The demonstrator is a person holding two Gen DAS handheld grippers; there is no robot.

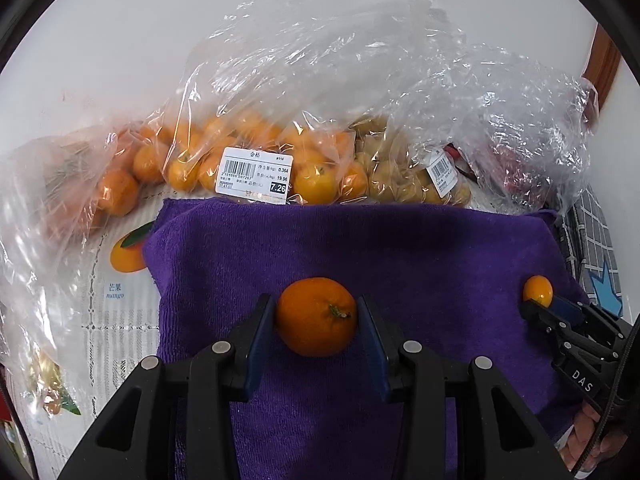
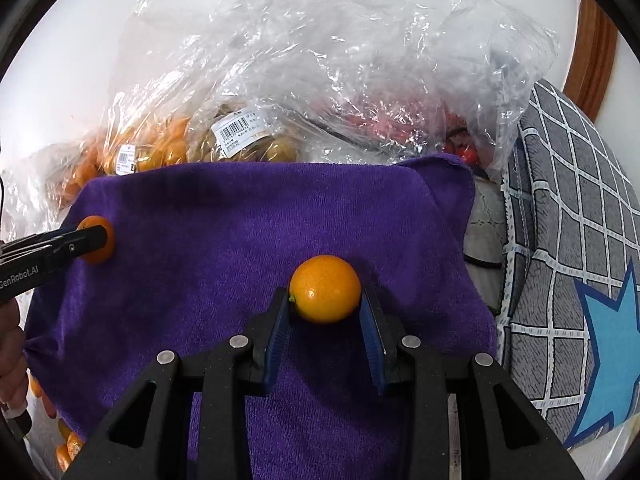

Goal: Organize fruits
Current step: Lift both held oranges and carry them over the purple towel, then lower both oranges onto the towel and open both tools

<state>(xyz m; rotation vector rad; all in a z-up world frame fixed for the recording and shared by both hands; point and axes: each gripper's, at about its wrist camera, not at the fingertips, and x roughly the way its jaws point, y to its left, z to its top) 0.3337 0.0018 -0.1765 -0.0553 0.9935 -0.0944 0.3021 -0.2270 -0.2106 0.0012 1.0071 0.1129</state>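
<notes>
A: What takes up most of the scene?

B: A purple towel (image 1: 360, 248) spread flat, with clear plastic bags (image 1: 320, 80) heaped along its far edge. Under the towel's left side lies a printed mat (image 1: 116, 320) showing a fruit picture and the words "芒果 mango".

A: Anything readable on the bags?

B: The bag of small oranges (image 1: 192, 160) carries a white price label (image 1: 256, 176): a barcode, "金桔", "0.364", "19.96" and "7.26" in a black box. A second barcode label (image 1: 442, 174) sits on the bag of yellowish fruit (image 1: 400, 176); its print is too small to read. To the right is a grey checked cushion (image 2: 580, 240) with a blue star.

A: And the tongs?

B: The left gripper (image 1: 318, 316) is closed about halfway, blue pads pressed against both sides of an orange (image 1: 316, 316) that rests on the towel near its middle. The right gripper (image 2: 325, 300) is closed onto a kumquat (image 2: 325, 288) at its fingertips, toward the towel's right side. Its body reads "DAS"; the left one's reads "GenRobot.AI".
</notes>
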